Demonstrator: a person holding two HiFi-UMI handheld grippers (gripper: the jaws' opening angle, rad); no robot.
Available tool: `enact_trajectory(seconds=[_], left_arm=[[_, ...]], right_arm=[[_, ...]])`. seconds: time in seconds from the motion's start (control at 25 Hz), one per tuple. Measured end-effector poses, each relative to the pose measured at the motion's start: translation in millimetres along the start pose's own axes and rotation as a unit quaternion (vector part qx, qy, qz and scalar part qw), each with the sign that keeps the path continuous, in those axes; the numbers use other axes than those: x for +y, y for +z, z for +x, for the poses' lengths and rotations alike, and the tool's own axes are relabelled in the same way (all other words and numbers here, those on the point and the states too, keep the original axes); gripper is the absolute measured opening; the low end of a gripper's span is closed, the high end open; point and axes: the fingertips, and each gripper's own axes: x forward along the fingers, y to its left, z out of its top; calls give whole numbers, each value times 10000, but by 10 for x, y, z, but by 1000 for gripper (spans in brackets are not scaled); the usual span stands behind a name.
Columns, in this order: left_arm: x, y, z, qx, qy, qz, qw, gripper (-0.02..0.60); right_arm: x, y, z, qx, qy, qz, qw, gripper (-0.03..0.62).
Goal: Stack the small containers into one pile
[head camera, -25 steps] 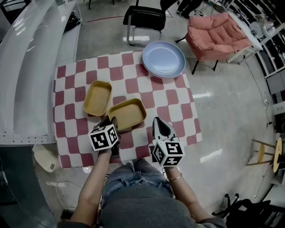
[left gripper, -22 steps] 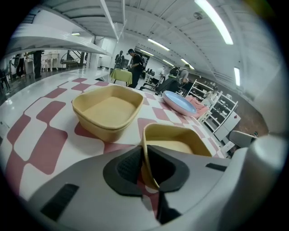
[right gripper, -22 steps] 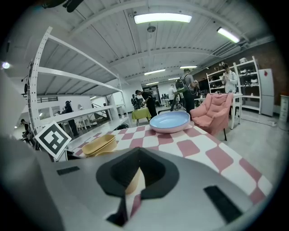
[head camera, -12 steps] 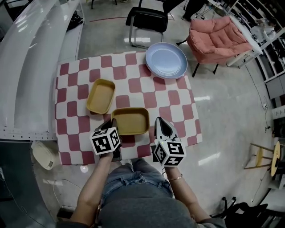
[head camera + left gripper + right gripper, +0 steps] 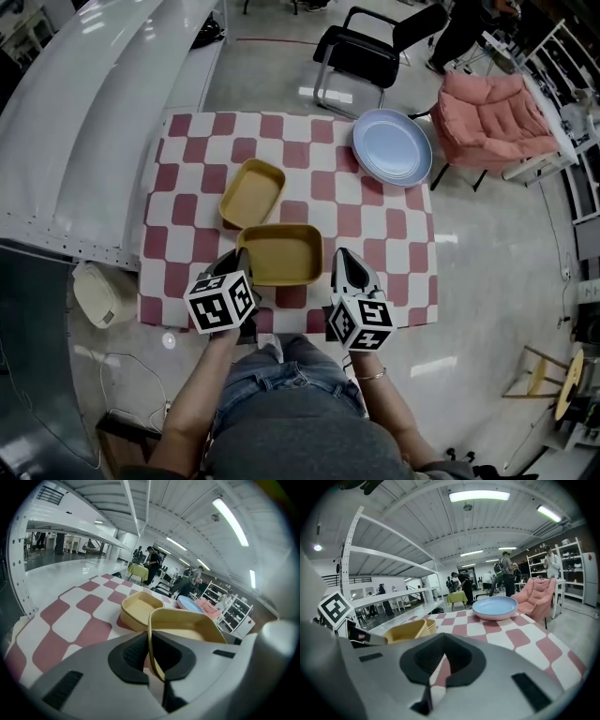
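Observation:
Two shallow yellow containers are on the red-and-white chequered table. The far container lies on the cloth, also visible in the left gripper view. My left gripper has just closed its jaws and is shut on the left rim of the near container. That thin rim stands between the pads, and the container hangs a little above the cloth. My right gripper hovers to the right of the held container, shut with nothing in it.
A pale blue plate sits at the table's far right corner. A black chair and a pink armchair stand beyond the table. A long white shelf structure runs along the left side.
My left gripper has taken hold of the near container's rim and raised it. The container has turned square and come away from the far one. My right gripper has shifted slightly.

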Motion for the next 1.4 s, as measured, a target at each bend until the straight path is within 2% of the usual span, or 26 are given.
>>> enact_trajectory(seconds=[0.24,0.52,0.8,1.12,1.4], left_arm=[[267,173,-145,-359,358,-485,9975,28],[394,402,-98,-686,647,-1016,9903,28],[446,701,53,-994,908,-1047,9853,28],[563,980,228,-1144,1240,-999,9806,28],[641,961,356,-1110,1531,-1287,9735,28]], right_arm=[[228,37,165,79,357,-189,9992,11],[299,133,375,156,652,-356,9971,11],[271,282,668,199,921,-544,9941,11],[202,361,948,280,1087,-550,9922,10],[122,284,1086,444,1110,-487,9916,11]])
